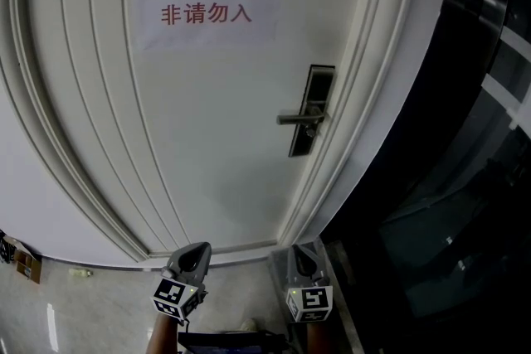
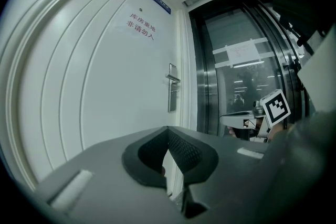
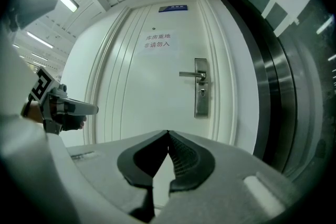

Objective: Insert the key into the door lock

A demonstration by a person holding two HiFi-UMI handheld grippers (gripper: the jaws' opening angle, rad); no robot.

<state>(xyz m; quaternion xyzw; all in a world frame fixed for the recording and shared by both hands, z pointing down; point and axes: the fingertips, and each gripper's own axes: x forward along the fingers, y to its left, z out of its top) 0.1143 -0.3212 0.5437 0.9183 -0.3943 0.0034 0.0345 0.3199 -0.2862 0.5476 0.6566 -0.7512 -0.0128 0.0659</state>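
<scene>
White door (image 1: 207, 145) ahead bears the door lock (image 1: 310, 113) at its right edge, well apart from the left gripper (image 1: 197, 253) and right gripper (image 1: 304, 254), both clenched with no key visible, so the approach looks unstarted and next needs a key lined up with it.

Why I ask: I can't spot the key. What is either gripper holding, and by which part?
Nothing that shows. The left gripper and right gripper both have jaws closed tip to tip, no key visible between them.
</scene>
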